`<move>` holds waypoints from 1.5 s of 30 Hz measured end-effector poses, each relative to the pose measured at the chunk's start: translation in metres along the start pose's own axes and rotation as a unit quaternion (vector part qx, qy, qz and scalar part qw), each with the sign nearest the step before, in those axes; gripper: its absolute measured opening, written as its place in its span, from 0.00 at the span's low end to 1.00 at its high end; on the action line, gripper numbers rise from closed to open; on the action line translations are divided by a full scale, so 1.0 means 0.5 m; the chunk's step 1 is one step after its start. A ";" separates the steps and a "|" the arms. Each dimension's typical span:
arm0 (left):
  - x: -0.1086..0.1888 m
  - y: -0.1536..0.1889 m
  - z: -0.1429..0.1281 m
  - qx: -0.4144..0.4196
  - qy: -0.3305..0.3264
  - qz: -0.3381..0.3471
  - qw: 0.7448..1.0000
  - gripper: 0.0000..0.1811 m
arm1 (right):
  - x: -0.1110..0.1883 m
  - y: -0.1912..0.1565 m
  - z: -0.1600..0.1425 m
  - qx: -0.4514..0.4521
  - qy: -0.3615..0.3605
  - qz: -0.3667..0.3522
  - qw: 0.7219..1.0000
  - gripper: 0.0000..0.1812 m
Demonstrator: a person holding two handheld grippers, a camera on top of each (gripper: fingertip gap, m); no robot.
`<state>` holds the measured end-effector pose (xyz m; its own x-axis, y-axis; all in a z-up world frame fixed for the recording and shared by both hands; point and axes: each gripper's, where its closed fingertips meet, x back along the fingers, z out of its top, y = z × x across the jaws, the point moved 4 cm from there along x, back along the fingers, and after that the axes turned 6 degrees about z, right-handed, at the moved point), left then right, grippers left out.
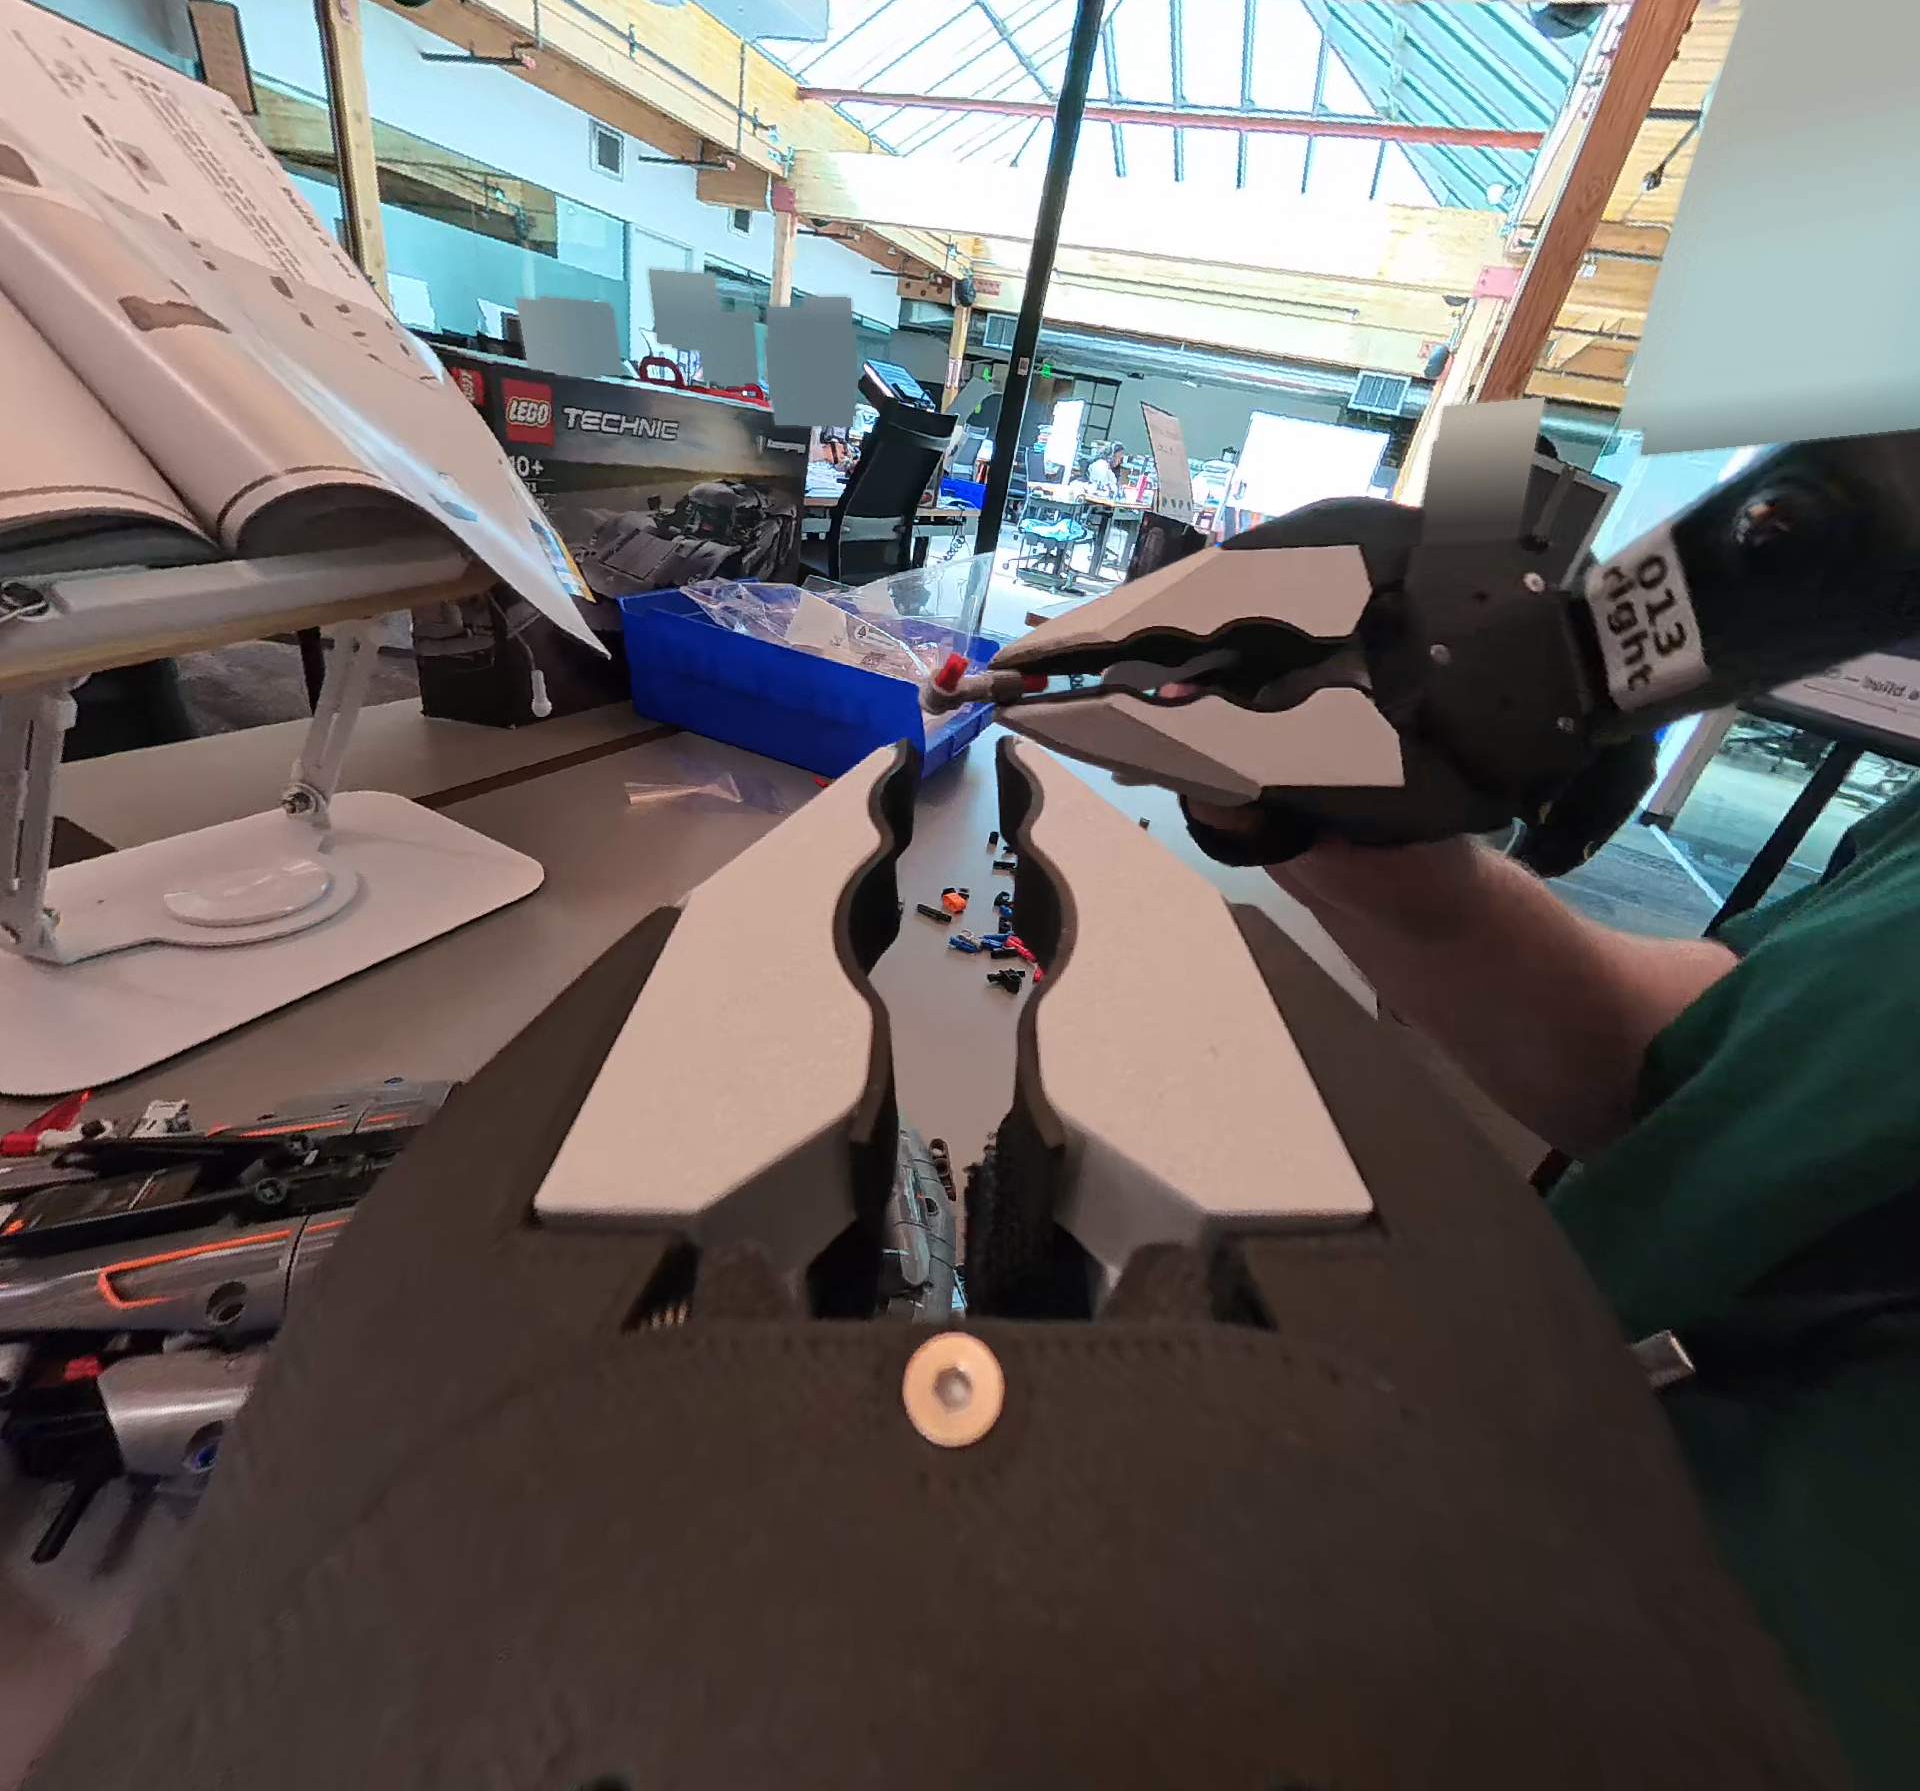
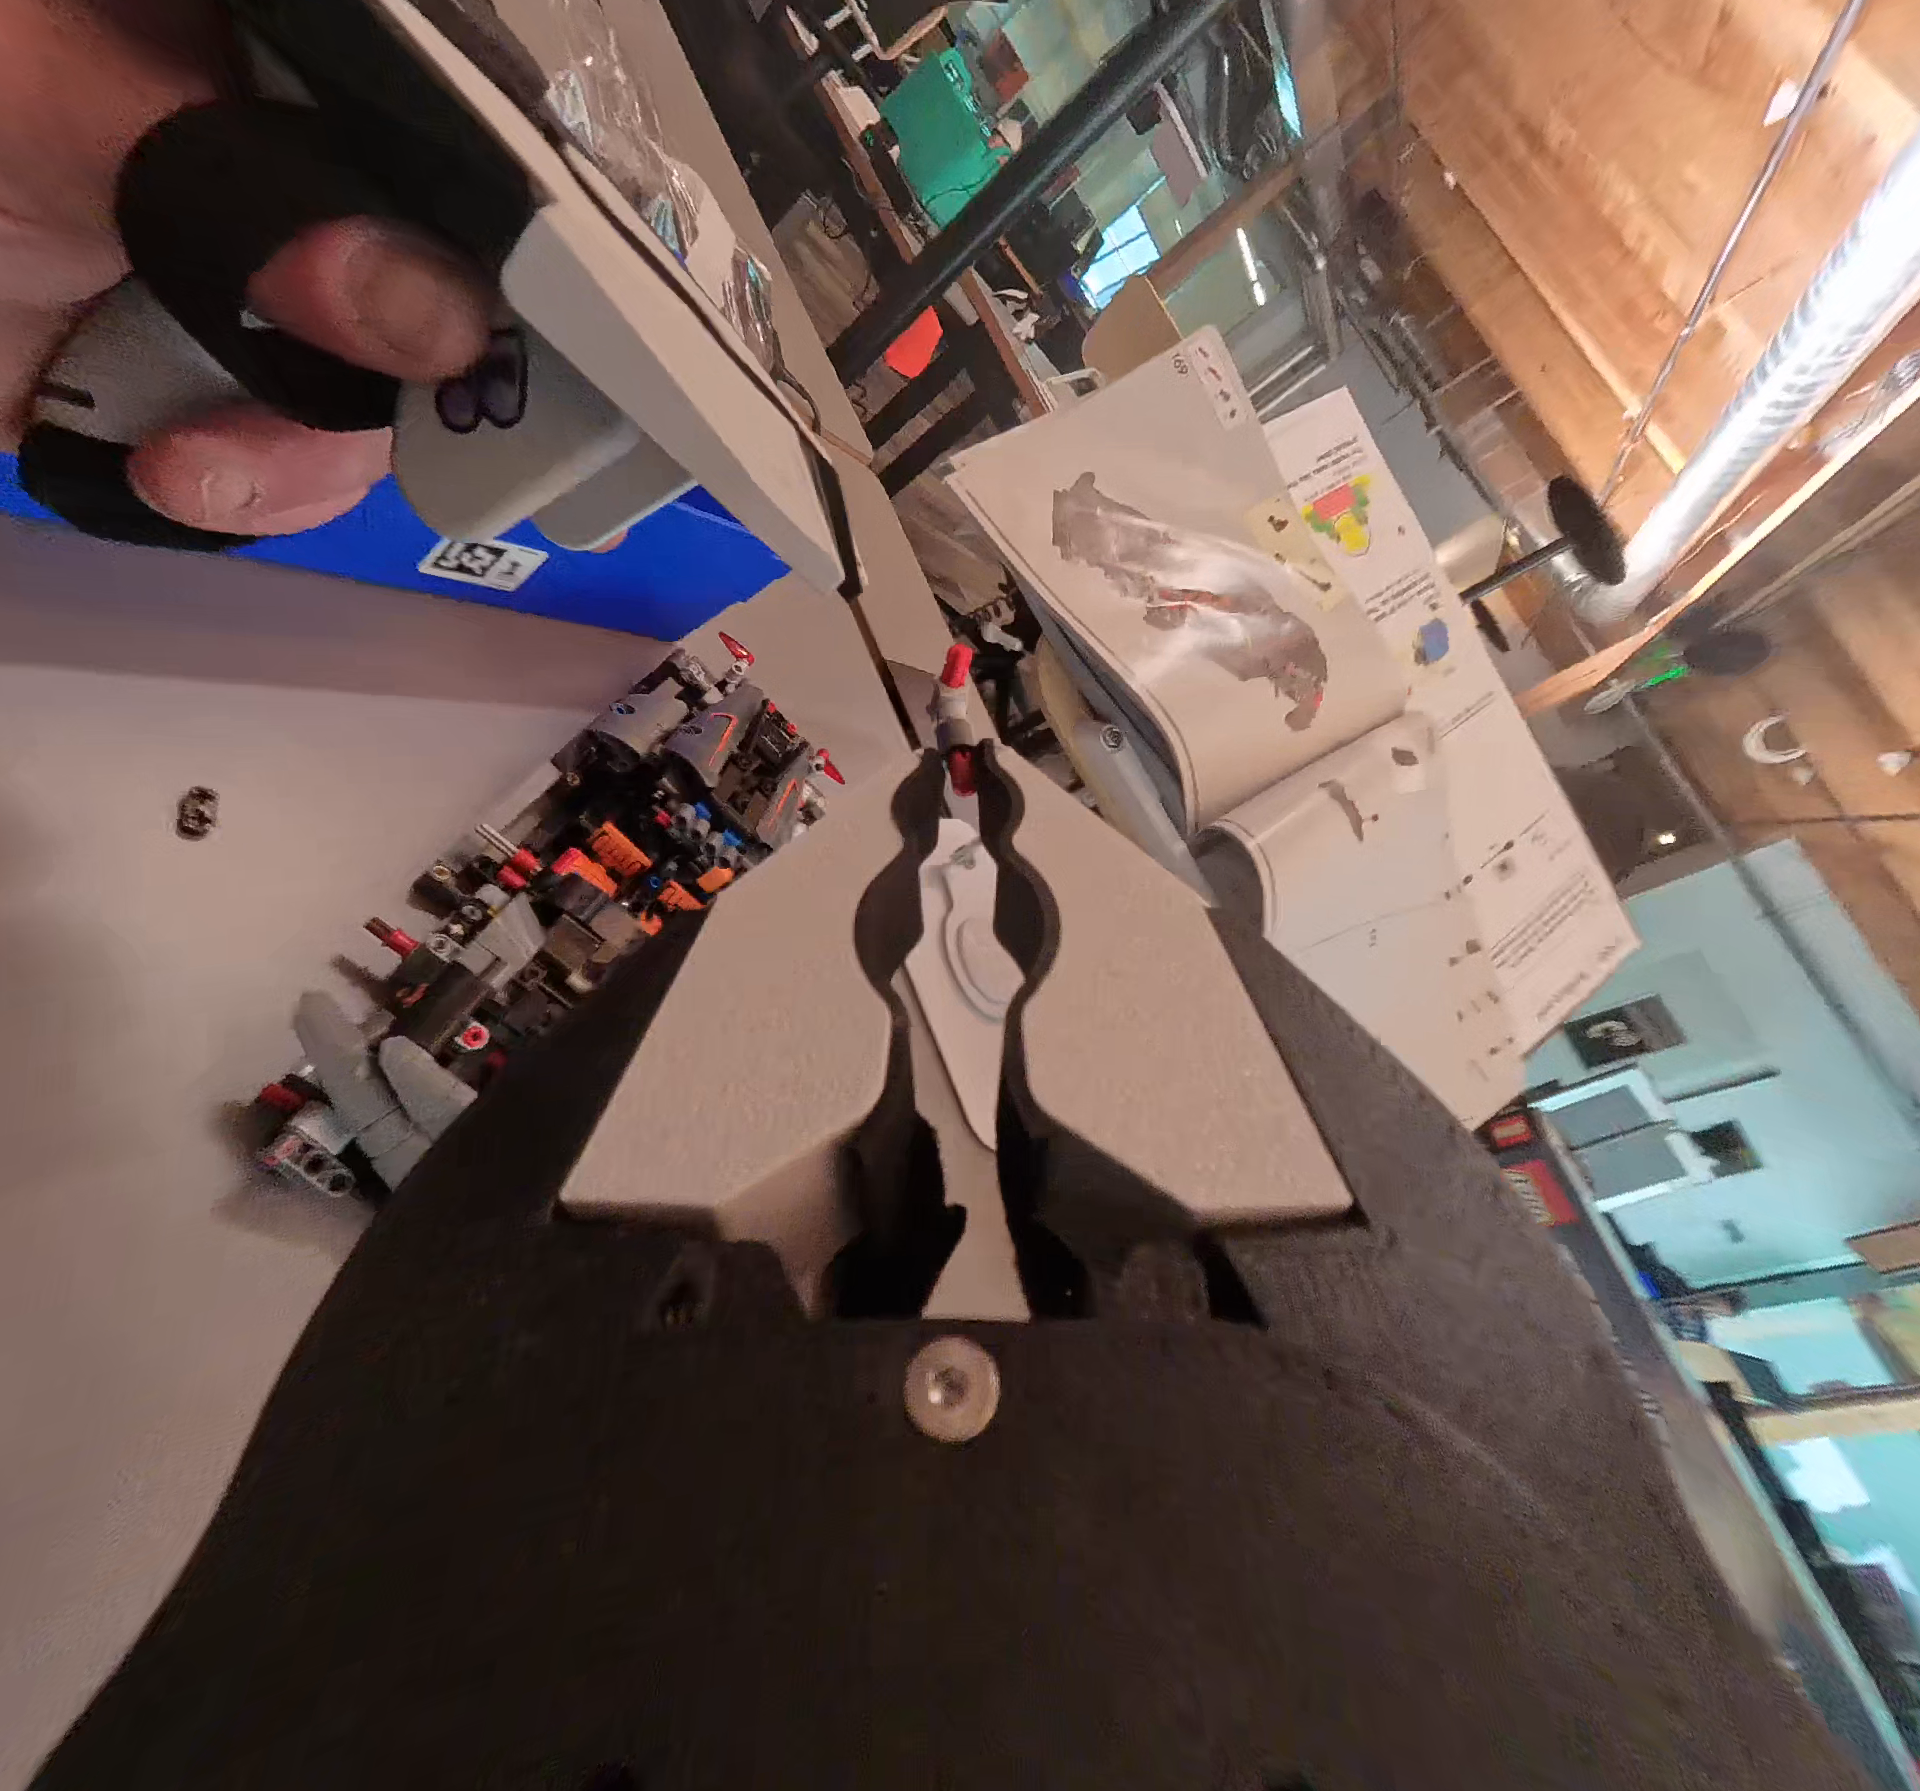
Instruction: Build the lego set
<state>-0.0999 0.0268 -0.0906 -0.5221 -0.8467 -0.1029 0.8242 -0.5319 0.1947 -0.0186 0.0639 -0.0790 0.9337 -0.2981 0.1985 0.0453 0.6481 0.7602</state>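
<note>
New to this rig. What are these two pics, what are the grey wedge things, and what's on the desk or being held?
No robot here: a person holds a two-finger gripper in each hand, each carrying a wide-angle camera that looks along its grey fingers.

The left wrist view shows the left gripper open and empty, with the right gripper reaching in from the side. The right wrist view, rolled sideways, looks along the right gripper's own fingers.

The right gripper is shut on a small grey and red Lego piece.

On the grey table: a partly built Lego model, scattered loose pieces, a blue bin of plastic bags, and an instruction booklet open on a white stand.
</note>
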 end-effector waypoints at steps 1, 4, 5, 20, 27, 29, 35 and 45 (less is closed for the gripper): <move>-0.001 -0.003 0.001 0.000 0.000 0.006 1.000 0.08 | -0.002 0.001 -0.001 0.019 -0.009 -0.011 1.000 0.03; -0.005 -0.004 0.004 -0.011 -0.002 0.013 1.000 0.08 | -0.005 0.001 0.000 0.063 -0.019 -0.028 0.997 0.03; -0.006 -0.005 0.005 -0.014 -0.002 0.016 1.000 0.08 | -0.005 0.001 0.001 0.069 -0.018 -0.028 0.997 0.02; -0.043 -0.003 -0.003 -0.080 -0.040 0.054 0.995 0.01 | -0.017 -0.023 -0.002 0.100 -0.023 -0.014 0.995 0.02; -0.043 -0.004 -0.001 -0.086 -0.038 0.060 0.994 0.01 | -0.019 -0.021 -0.002 0.084 -0.019 -0.014 0.996 0.03; -0.043 -0.005 0.001 -0.086 -0.035 0.061 0.994 0.01 | -0.019 -0.021 0.001 0.084 -0.016 -0.013 0.996 0.03; -0.040 -0.007 0.003 -0.066 -0.030 0.050 0.996 0.01 | -0.019 -0.020 0.004 0.069 -0.011 0.004 0.998 0.03; -0.039 -0.014 0.031 -0.037 0.003 0.049 0.998 0.04 | -0.011 0.049 0.010 -0.273 0.152 0.084 0.946 0.02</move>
<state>-0.0988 0.0471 -0.0750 -0.4373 -0.8944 -0.0938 0.8850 -0.4465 0.1316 -0.0244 0.0777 -0.0583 0.9993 0.0020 0.0376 -0.0126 0.9586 0.2845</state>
